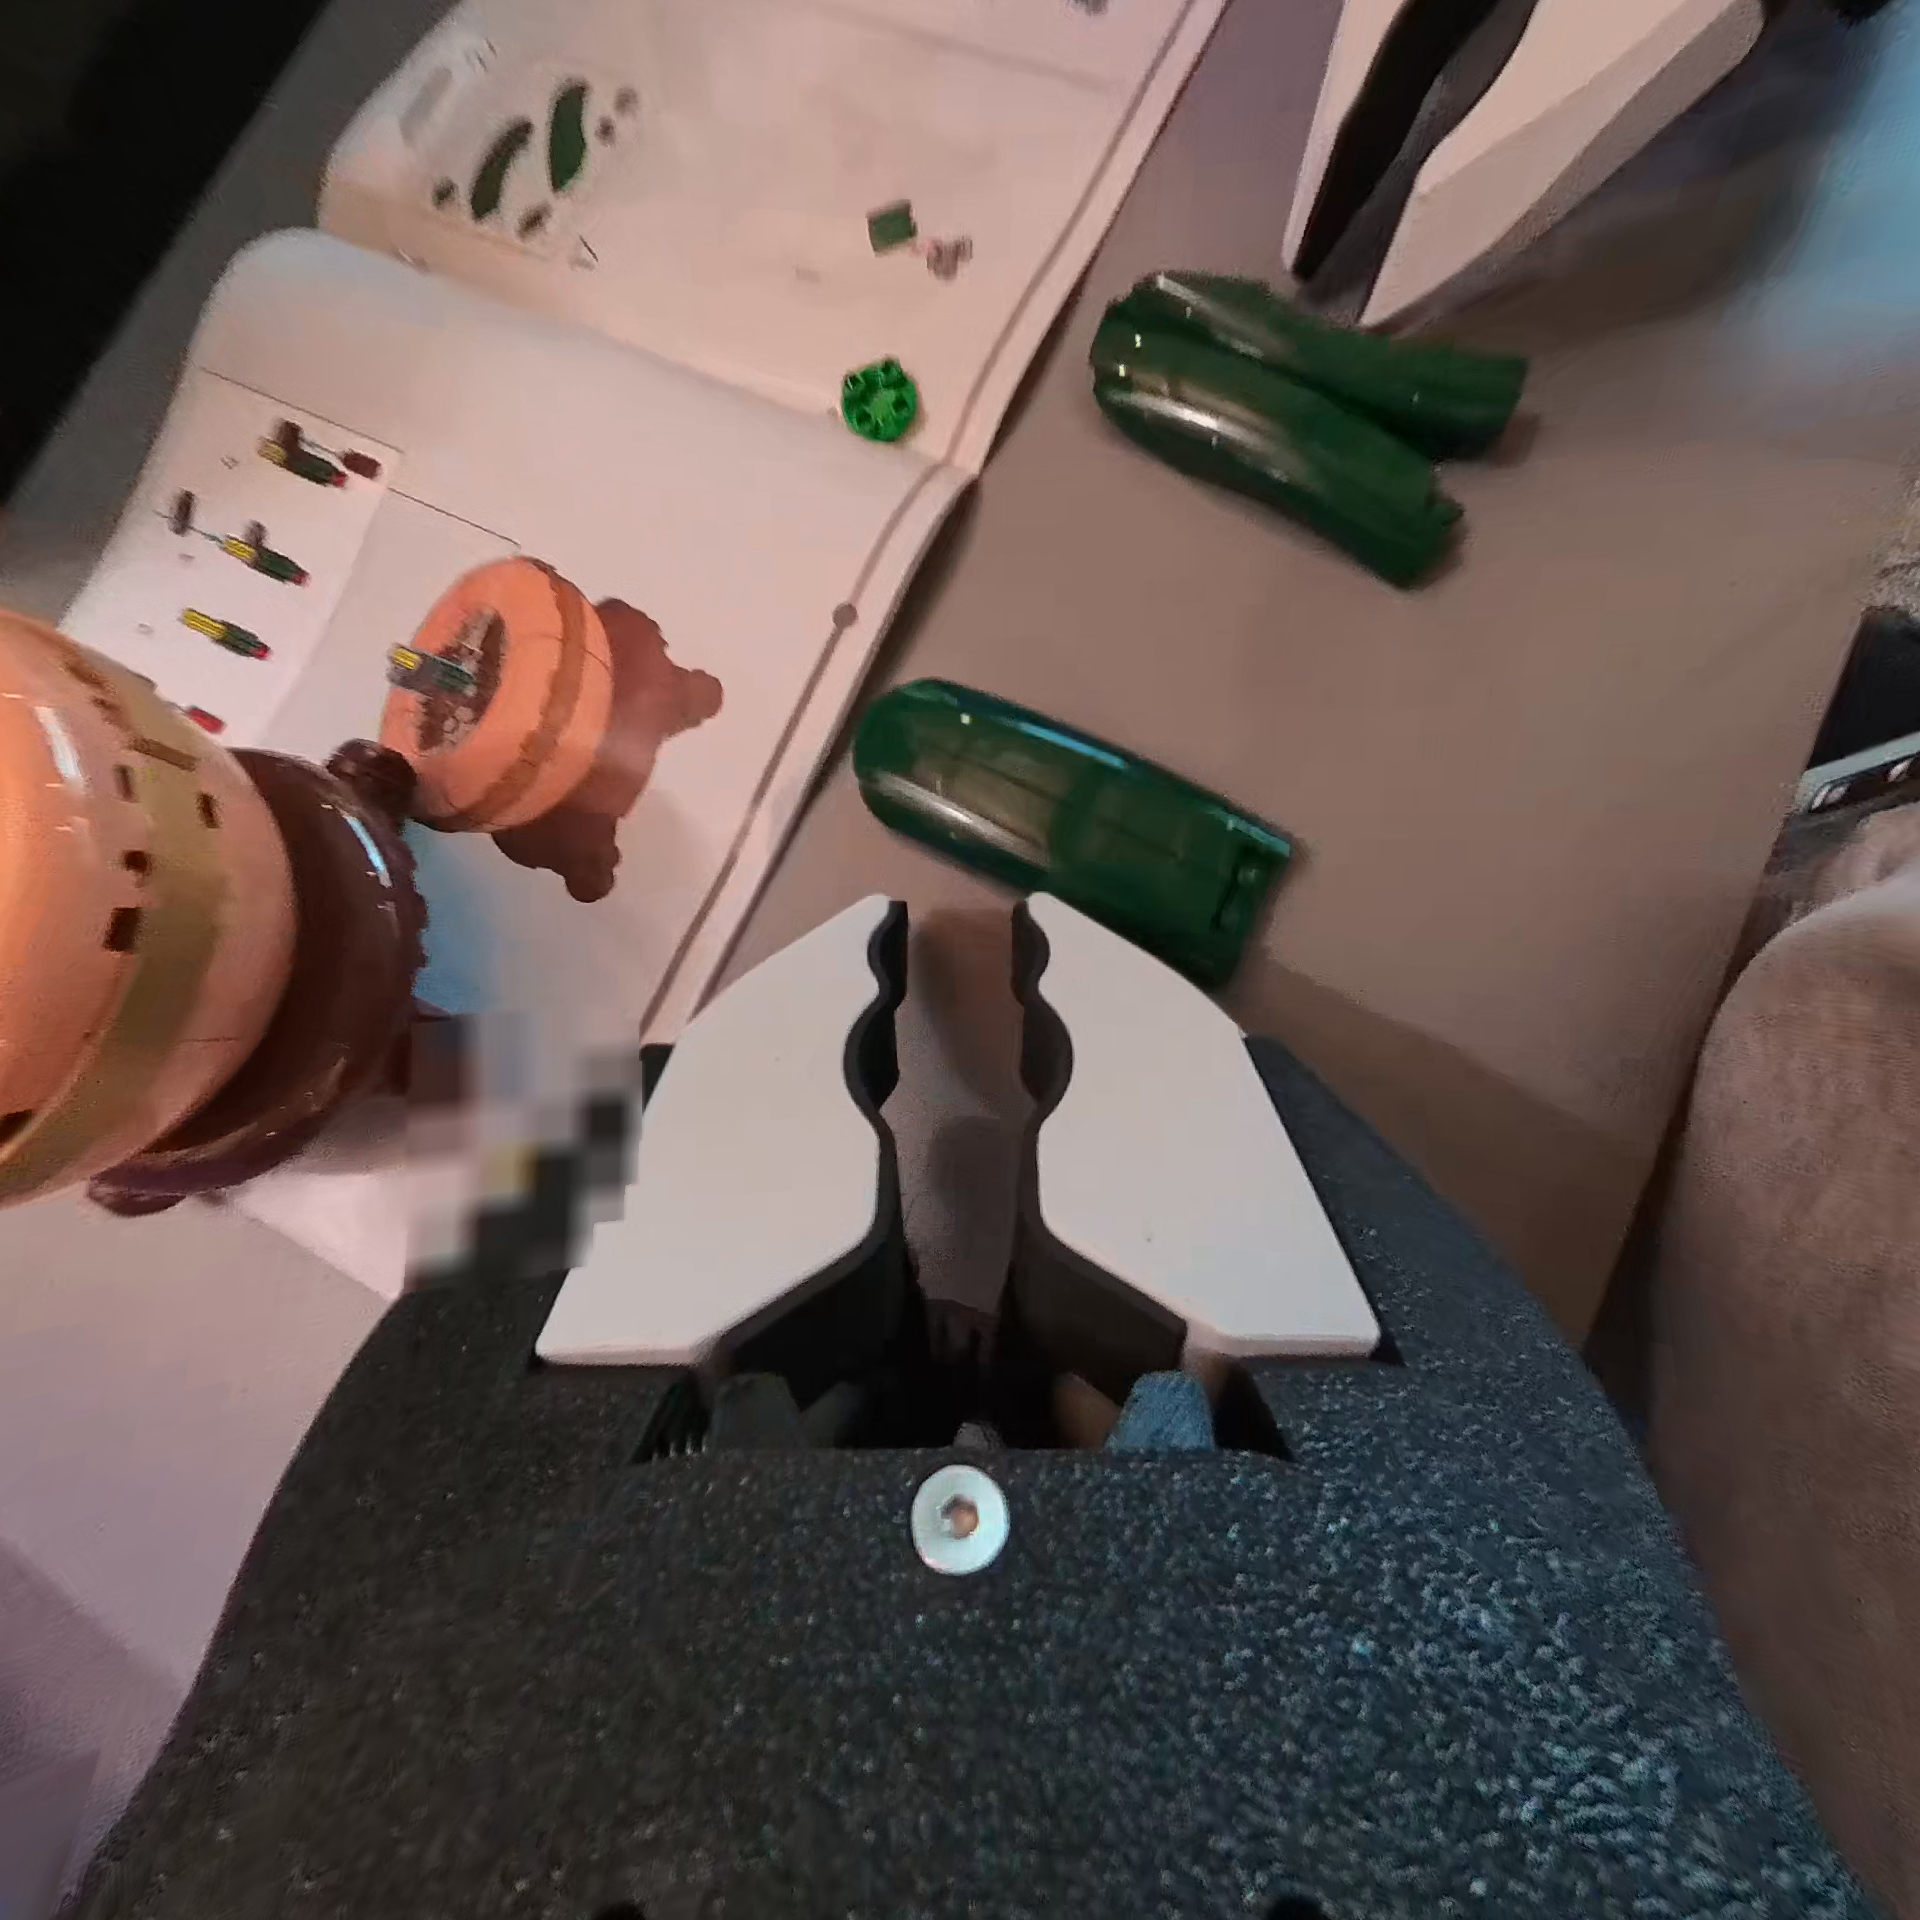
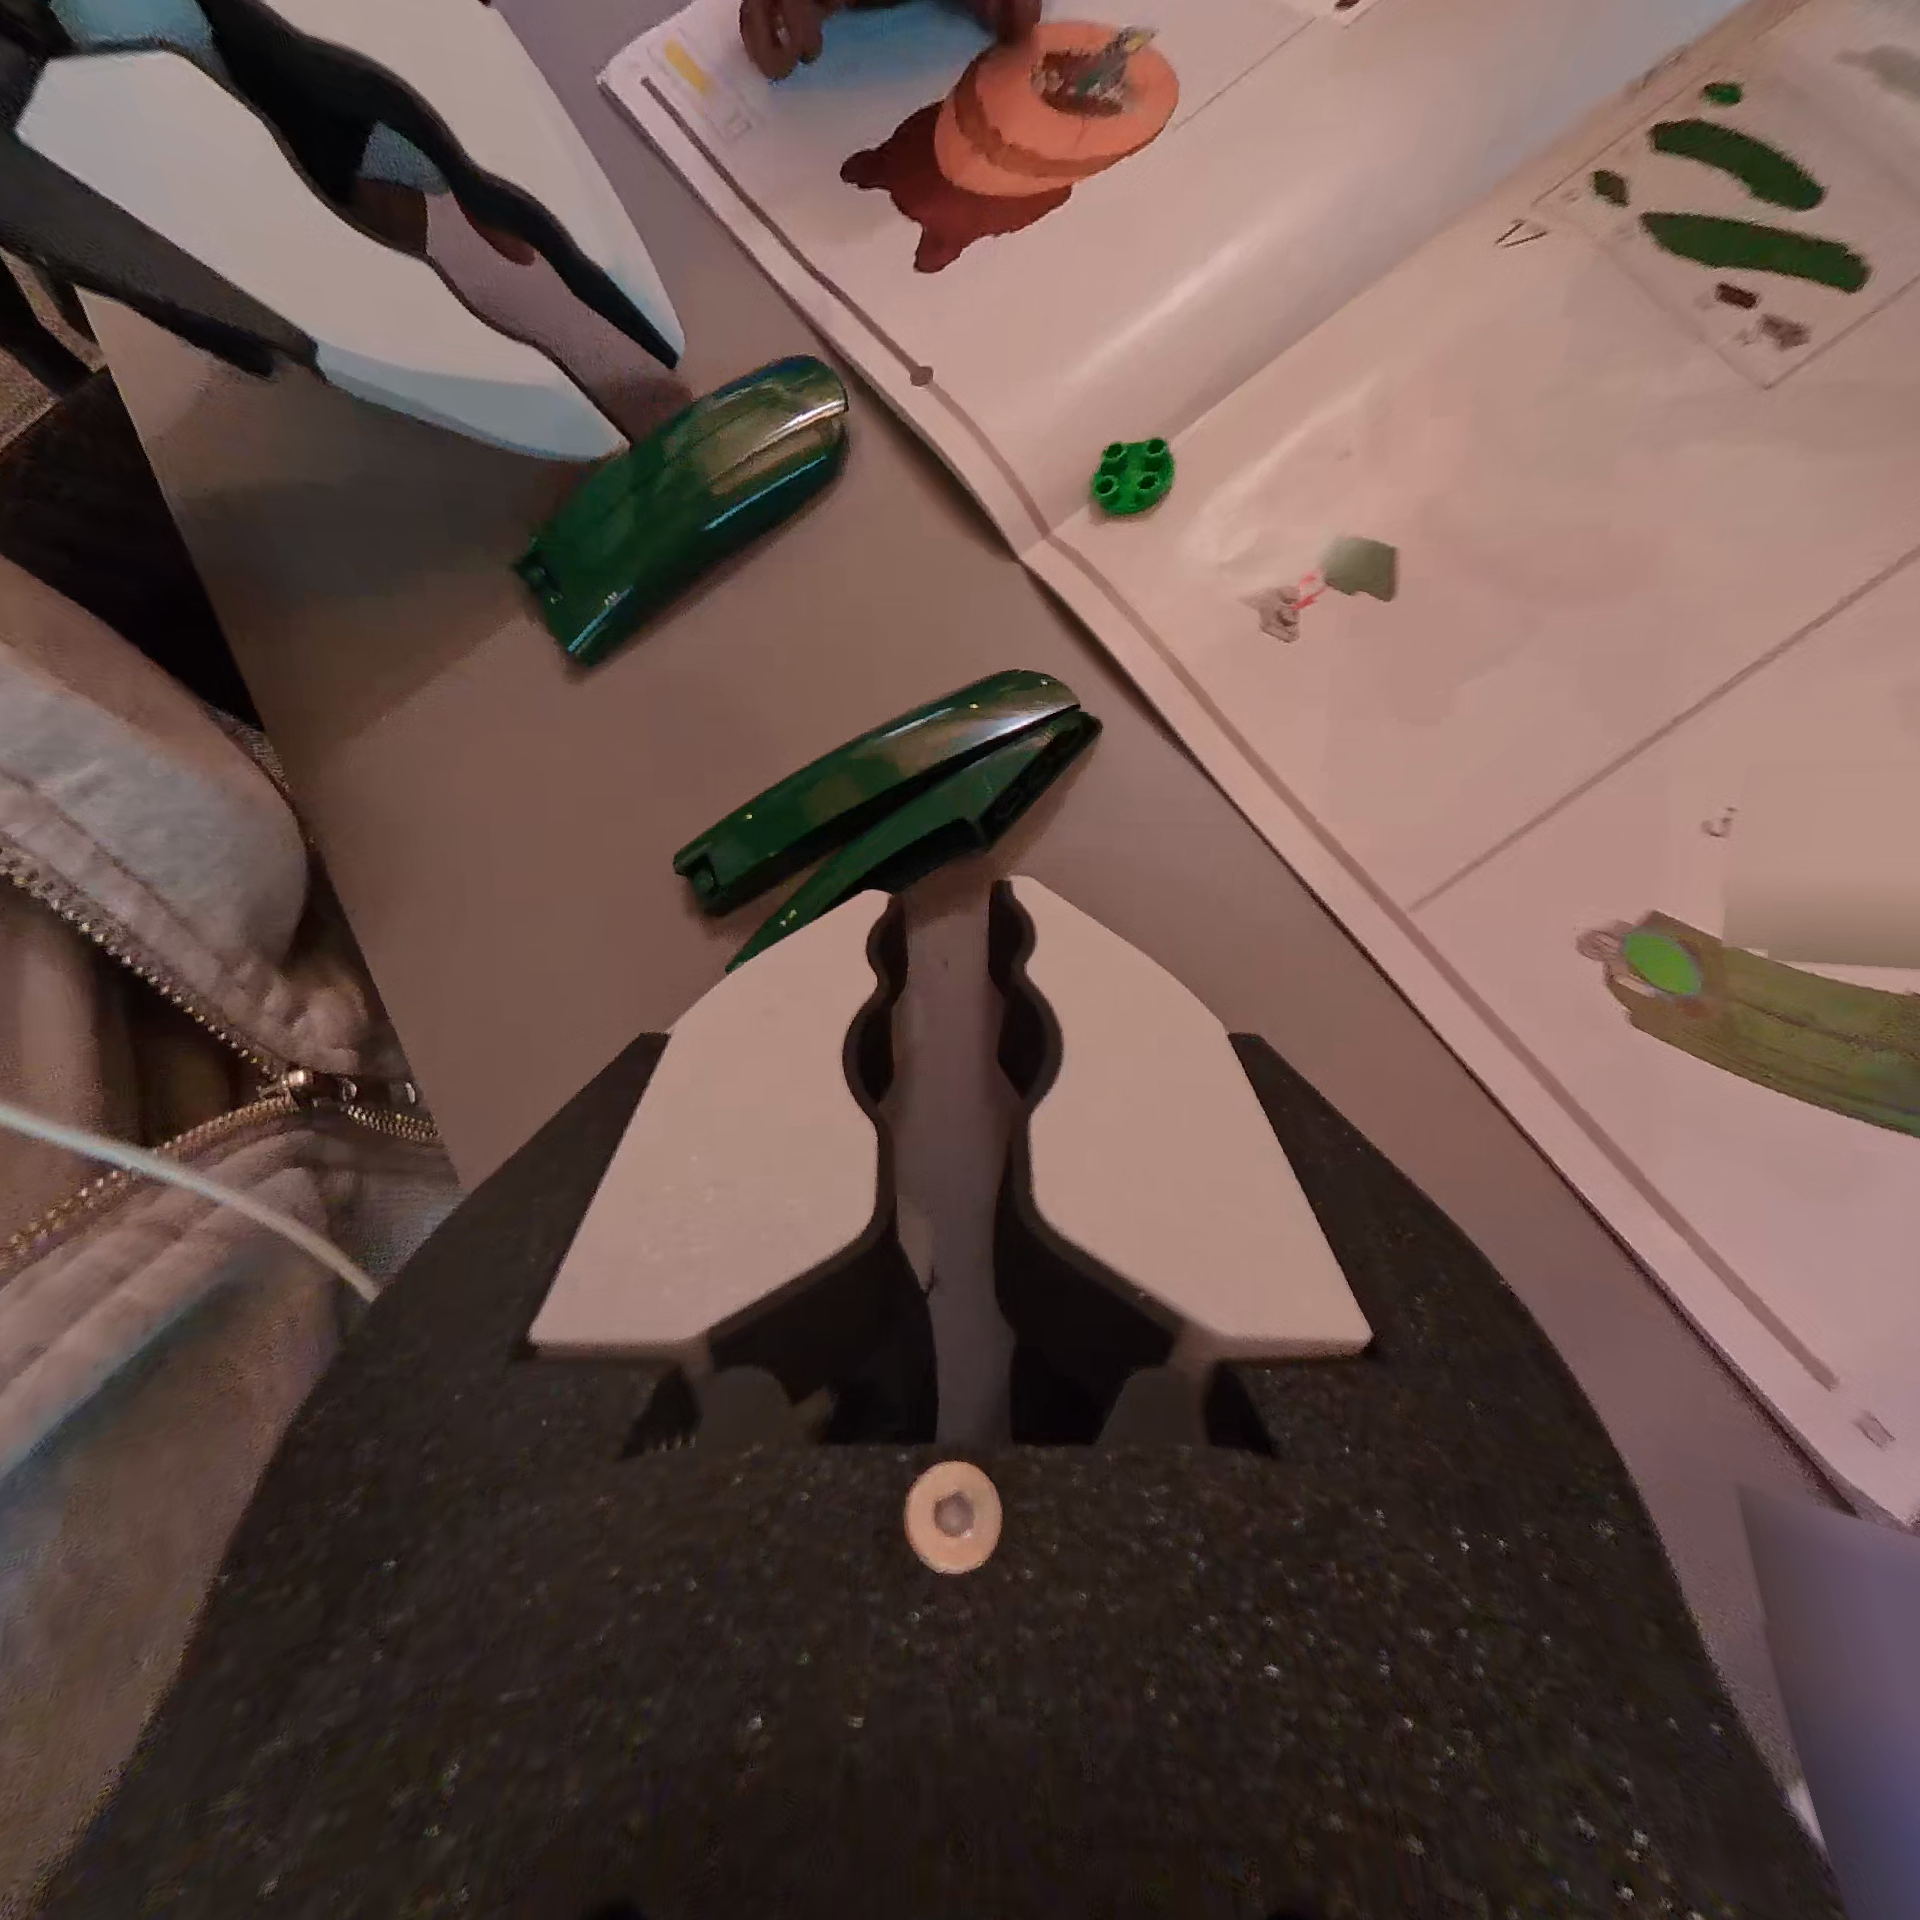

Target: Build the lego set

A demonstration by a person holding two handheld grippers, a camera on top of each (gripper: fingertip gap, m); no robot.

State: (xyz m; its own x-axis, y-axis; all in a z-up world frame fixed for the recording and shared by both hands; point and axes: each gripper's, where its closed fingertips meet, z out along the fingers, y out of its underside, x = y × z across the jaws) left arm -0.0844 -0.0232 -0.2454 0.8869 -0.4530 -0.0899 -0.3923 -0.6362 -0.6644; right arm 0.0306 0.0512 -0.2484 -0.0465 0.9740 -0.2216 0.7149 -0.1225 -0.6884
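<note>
Now we hold both grippers above the grey counter. Our left gripper has its fingers narrowly parted and empty, just short of one dark green shell. Our right gripper is likewise narrowly parted and empty, its tips right by a pair of green shells lying together. A small round green plate sits on the open booklet. At the left edge of the left wrist view, the orange pot on its brown base stands on the booklet.
</note>
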